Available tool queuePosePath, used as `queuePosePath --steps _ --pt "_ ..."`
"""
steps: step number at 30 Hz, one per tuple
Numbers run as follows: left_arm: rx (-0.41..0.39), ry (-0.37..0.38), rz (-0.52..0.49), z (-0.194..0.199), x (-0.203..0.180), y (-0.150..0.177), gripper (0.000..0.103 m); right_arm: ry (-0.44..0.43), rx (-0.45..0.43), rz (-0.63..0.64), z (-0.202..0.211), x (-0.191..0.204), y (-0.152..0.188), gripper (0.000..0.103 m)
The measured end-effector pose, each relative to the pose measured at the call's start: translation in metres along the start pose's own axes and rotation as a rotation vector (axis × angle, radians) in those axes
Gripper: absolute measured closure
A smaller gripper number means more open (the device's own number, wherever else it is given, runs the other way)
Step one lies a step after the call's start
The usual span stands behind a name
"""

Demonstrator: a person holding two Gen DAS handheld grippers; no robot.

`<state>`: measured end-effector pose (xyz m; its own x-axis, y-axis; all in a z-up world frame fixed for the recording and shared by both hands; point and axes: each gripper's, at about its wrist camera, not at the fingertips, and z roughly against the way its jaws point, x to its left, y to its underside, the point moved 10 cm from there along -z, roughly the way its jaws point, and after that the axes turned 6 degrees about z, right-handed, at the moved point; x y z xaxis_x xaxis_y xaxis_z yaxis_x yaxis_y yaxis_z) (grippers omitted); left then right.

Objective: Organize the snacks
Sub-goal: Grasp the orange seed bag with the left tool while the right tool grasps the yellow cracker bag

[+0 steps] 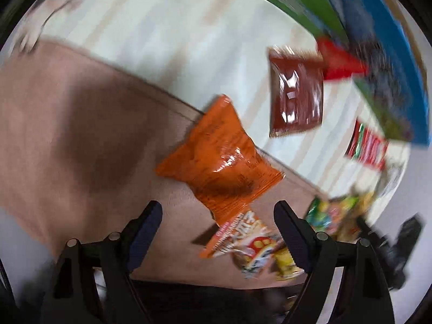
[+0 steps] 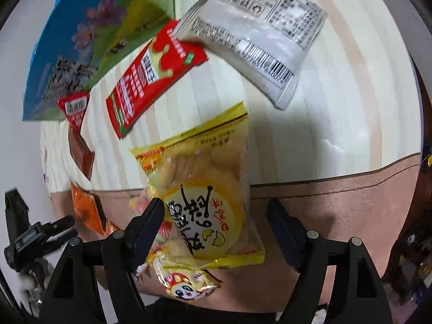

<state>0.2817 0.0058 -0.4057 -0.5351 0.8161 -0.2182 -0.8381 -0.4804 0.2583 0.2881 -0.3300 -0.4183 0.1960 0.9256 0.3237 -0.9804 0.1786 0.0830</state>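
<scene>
In the right wrist view a yellow egg-cake packet (image 2: pixel 208 189) lies between the fingers of my right gripper (image 2: pixel 216 216). The left finger (image 2: pixel 151 216) is at the packet's edge and the right finger stands apart from it, so the jaws are open. Under it lies a mushroom-cartoon packet (image 2: pixel 186 283). The left wrist view is blurred. There my left gripper (image 1: pixel 218 216) is open above the lower end of an orange bag (image 1: pixel 218 159) and the mushroom-cartoon packet (image 1: pixel 253 245), with neither pressed.
A white packet (image 2: pixel 256 35), a long red packet (image 2: pixel 154 78), a small red packet (image 2: pixel 74 108) and a brown packet (image 1: pixel 297 94) lie on the striped cloth (image 2: pixel 337 108). A blue-green printed sheet (image 2: pixel 67 54) lies at the far edge. A pink mat (image 1: pixel 67 121) covers the near side.
</scene>
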Motion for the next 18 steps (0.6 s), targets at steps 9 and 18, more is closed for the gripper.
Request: queuePosePath --steps 9,18 --pt "0.055 0.115 0.3 -0.053 0.007 -0.026 0.019 0.03 -0.073 -0.076 -0.003 0.001 0.002 0.032" --pt "-0.121 -0.193 -0.312 -0.063 -0.037 -0.025 0.036 0.173 -0.03 0.087 -0.001 0.005 0.036 0.054"
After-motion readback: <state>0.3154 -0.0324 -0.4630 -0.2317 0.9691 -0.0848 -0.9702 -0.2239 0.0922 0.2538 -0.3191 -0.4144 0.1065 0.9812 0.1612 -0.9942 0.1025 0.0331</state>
